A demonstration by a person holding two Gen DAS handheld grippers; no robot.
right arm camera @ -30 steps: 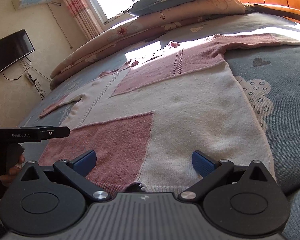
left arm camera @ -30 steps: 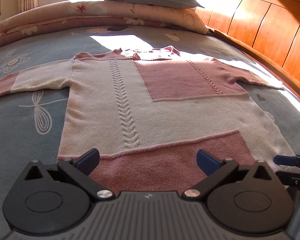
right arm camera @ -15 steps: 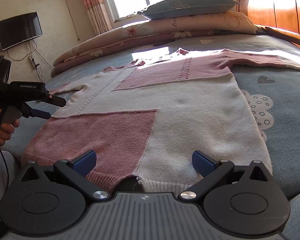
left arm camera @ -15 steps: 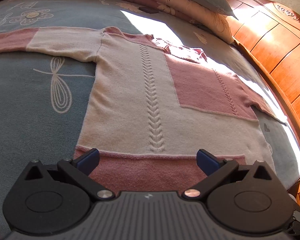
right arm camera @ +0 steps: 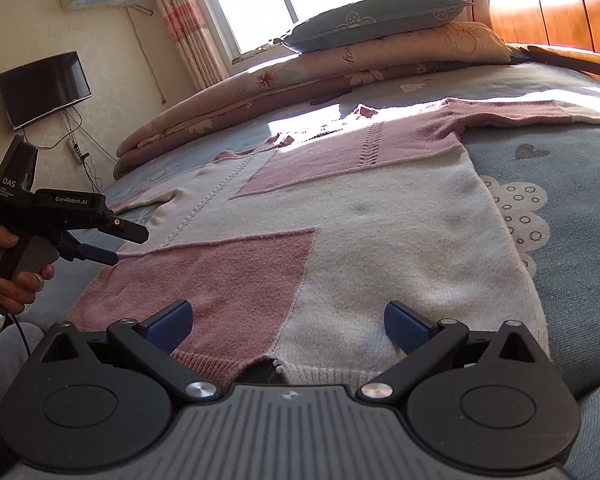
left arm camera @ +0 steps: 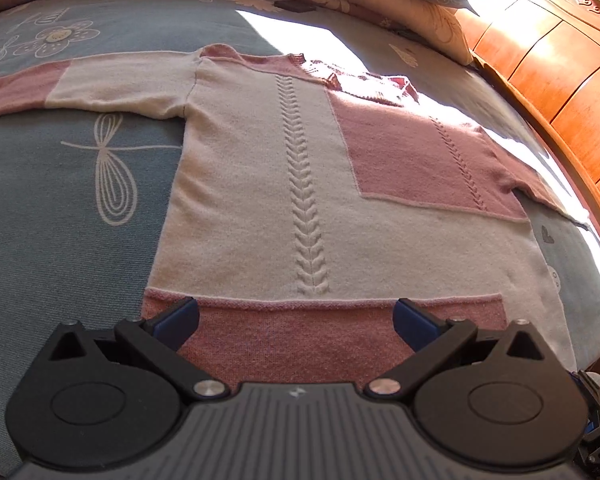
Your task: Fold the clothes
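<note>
sweater unmoved; left gripper nearer its hem.

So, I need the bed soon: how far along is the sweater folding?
Done: the sweater lies flat on the bed, sleeves spread. In hand: nothing; the left gripper and right gripper hang open over the hem. Left: every fold.

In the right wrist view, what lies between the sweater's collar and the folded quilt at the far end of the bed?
Only the blue patterned bedsheet, partly sunlit, lies between the sweater collar and the folded quilt. The right wrist view shows it; the left wrist view agrees.
</note>
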